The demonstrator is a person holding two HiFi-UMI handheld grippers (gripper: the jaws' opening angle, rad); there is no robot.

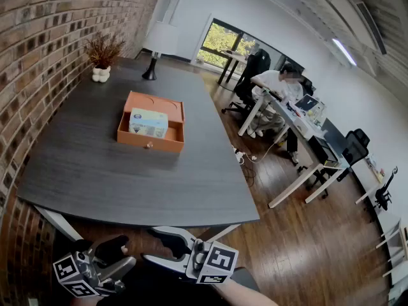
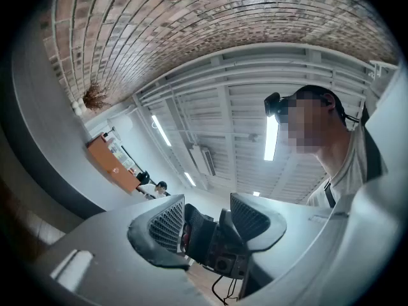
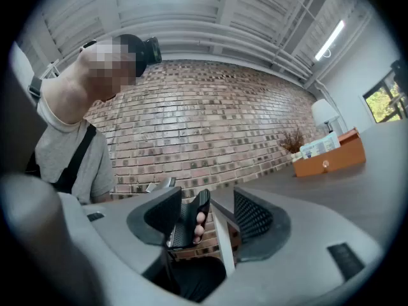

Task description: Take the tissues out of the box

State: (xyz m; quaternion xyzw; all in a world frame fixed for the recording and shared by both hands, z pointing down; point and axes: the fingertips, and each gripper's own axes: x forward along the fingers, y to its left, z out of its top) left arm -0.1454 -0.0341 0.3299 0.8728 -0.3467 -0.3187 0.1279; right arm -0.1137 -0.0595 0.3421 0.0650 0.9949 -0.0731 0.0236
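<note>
Tissue box (image 1: 148, 122), pale with blue print, lies in orange tray (image 1: 150, 145); left gripper (image 2: 207, 225), right gripper (image 3: 208, 217) both released.

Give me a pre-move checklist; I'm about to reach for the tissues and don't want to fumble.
1. Tissue box sits in the orange tray on the table: ok.
2. Left gripper jaws apart, nothing between them: ok.
3. Right gripper jaws apart, nothing between them: ok.
4. Grippers close to the tissue box: not ok; both hang short of the table's near edge.
5. A tissue sticking up to grab: cannot tell; too small to see.
</note>
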